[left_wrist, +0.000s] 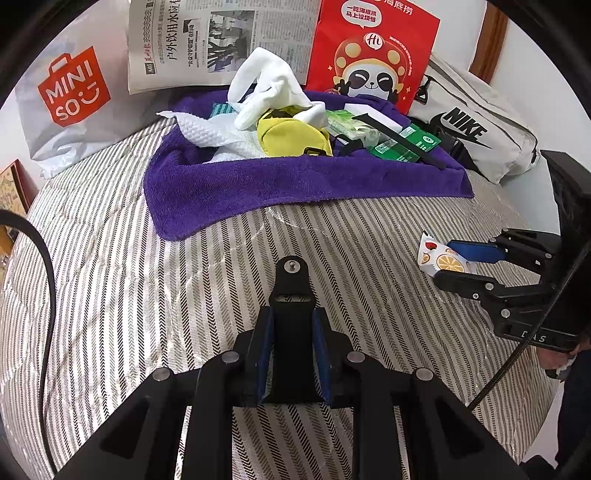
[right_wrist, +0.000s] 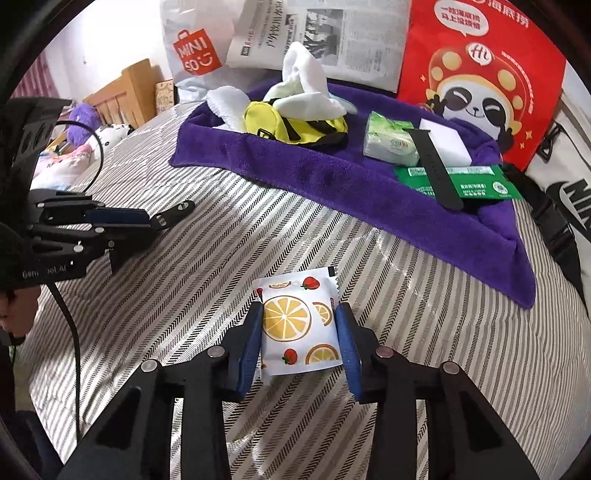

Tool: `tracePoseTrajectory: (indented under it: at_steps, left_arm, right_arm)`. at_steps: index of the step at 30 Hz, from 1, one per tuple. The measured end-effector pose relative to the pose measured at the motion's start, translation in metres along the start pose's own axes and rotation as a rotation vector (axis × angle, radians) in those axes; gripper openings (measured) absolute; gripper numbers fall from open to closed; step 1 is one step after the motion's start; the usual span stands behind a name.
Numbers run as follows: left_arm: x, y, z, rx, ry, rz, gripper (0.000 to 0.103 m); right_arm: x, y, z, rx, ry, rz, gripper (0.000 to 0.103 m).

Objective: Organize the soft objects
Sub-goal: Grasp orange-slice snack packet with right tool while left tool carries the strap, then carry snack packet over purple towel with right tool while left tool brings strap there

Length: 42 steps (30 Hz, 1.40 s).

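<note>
On the striped bedcover [left_wrist: 147, 295] lies a purple towel [left_wrist: 258, 184] bearing a white cloth [left_wrist: 269, 81], a yellow pouch [left_wrist: 291, 136], a tissue pack [right_wrist: 388, 142], a green packet [right_wrist: 472, 181], a white block [right_wrist: 447, 144] and a long black strap [right_wrist: 439, 173]. My left gripper [left_wrist: 293, 314] is shut on a short black strap piece [left_wrist: 291, 273] that sticks out past its pads, just above the cover. To its right, my right gripper [right_wrist: 300, 314] has both blue pads pressed against a white fruit-print packet [right_wrist: 291, 325] resting on the cover in front of the towel.
A Miniso bag [left_wrist: 70, 96], a newspaper [left_wrist: 221, 33] and a red panda bag [left_wrist: 373, 51] stand behind the towel. A white Nike bag [left_wrist: 476, 133] lies at its right. A wooden bed frame [right_wrist: 122, 96] and plush toys [right_wrist: 85, 118] are at far left.
</note>
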State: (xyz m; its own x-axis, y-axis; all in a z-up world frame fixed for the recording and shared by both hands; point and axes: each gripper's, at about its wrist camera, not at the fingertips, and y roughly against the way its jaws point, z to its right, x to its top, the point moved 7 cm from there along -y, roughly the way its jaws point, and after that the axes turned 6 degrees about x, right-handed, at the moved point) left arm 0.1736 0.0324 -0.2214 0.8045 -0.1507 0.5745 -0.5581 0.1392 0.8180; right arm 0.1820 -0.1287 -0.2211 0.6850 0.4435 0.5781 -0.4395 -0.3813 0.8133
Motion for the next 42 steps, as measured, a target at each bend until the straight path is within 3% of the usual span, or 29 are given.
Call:
tracePoseTrajectory:
  at_steps: [3, 5, 18, 42]
  left_arm:
    - [0.001, 0.0, -0.001, -0.001, 0.006, -0.002, 0.021]
    - [0.001, -0.001, -0.001, -0.003, 0.013, 0.001, 0.021]
    - [0.004, 0.017, -0.003, -0.063, 0.053, 0.032, 0.02]
    - [0.035, 0.043, -0.006, -0.062, 0.039, 0.081, 0.02]
  right_arm:
    - [0.0, 0.002, 0.003, -0.004, -0.046, -0.018, 0.023]
    - [-0.003, 0.004, 0.004, 0.009, -0.074, -0.015, 0.021]
    - [0.004, 0.024, 0.015, -0.019, -0.124, 0.036, 0.02]
    - [0.03, 0.052, 0.033, -0.04, -0.174, 0.12, 0.021]
